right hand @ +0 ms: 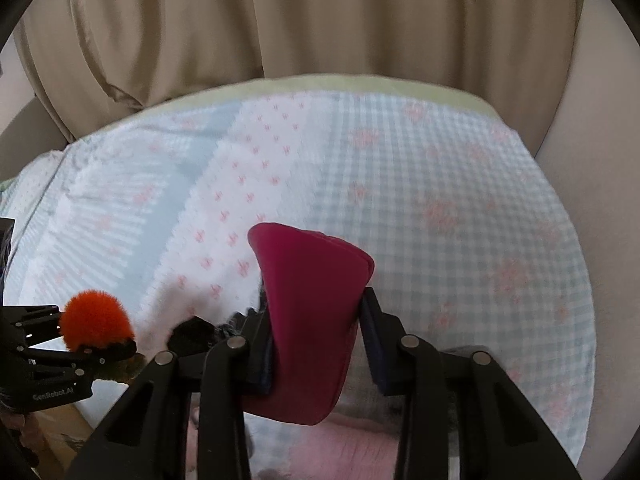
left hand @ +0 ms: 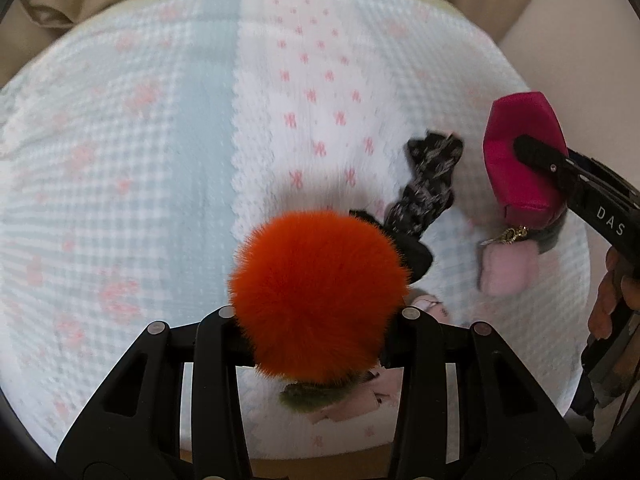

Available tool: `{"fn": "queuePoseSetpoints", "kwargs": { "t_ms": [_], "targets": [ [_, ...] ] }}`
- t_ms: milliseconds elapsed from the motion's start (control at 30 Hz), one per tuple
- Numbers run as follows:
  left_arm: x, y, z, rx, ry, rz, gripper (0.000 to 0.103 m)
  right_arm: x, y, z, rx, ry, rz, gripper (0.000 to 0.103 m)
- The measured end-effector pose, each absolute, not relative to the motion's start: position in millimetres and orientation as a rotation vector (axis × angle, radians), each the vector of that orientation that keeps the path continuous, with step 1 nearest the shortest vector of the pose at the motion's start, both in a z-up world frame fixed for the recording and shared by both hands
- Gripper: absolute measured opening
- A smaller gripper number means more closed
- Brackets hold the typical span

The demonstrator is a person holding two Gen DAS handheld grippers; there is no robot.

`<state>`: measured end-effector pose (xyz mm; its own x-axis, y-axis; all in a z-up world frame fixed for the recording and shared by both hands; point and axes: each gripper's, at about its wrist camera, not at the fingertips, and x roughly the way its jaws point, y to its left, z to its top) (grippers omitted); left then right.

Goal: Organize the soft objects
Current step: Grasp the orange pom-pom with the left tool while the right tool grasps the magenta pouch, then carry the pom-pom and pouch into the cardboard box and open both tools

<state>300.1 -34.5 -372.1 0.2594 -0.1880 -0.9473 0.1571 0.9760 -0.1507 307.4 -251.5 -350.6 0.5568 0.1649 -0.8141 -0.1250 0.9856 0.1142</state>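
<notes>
My left gripper (left hand: 320, 332) is shut on a fluffy orange pompom (left hand: 318, 296) and holds it above the patterned cloth; it also shows in the right wrist view (right hand: 96, 326). My right gripper (right hand: 316, 344) is shut on a magenta fabric pouch (right hand: 310, 320), lifted off the cloth; the pouch also shows at the right of the left wrist view (left hand: 524, 152). A black-and-grey knitted piece (left hand: 428, 184) and a pale pink felt item (left hand: 506, 270) lie on the cloth between the two grippers. A green fuzzy item (left hand: 308, 398) lies under the pompom, partly hidden.
A light blue, white and pink patterned cloth (left hand: 160, 160) covers the round surface. Beige curtains (right hand: 300, 20) hang behind its far edge. A small black object (left hand: 416, 252) lies beside the pompom. Pink fabric (right hand: 340, 448) lies below the pouch.
</notes>
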Motion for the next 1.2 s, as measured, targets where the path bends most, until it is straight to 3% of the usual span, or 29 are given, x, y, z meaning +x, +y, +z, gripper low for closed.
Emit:
{"fn": "queuePoseSetpoints", "kwargs": {
  "t_ms": [333, 667, 933, 1200],
  "targets": [
    [263, -40, -287, -0.041, 1.143, -0.209, 0.036, 252, -237, -251, 0.059, 0.833, 0.208, 0.033],
    [164, -2, -169, -0.092, 1.04, -0.157, 0.036, 145, -192, -160, 0.066, 0.79, 0.323, 0.033],
    [90, 41, -159, -0.092, 1.069, -0.135, 0.036, 68, -144, -162, 0.143, 0.857, 0.343, 0.033],
    [58, 81, -201, -0.035, 1.167, -0.188, 0.036, 26, -95, -210, 0.19, 1.005, 0.229, 0.033]
  ]
}}
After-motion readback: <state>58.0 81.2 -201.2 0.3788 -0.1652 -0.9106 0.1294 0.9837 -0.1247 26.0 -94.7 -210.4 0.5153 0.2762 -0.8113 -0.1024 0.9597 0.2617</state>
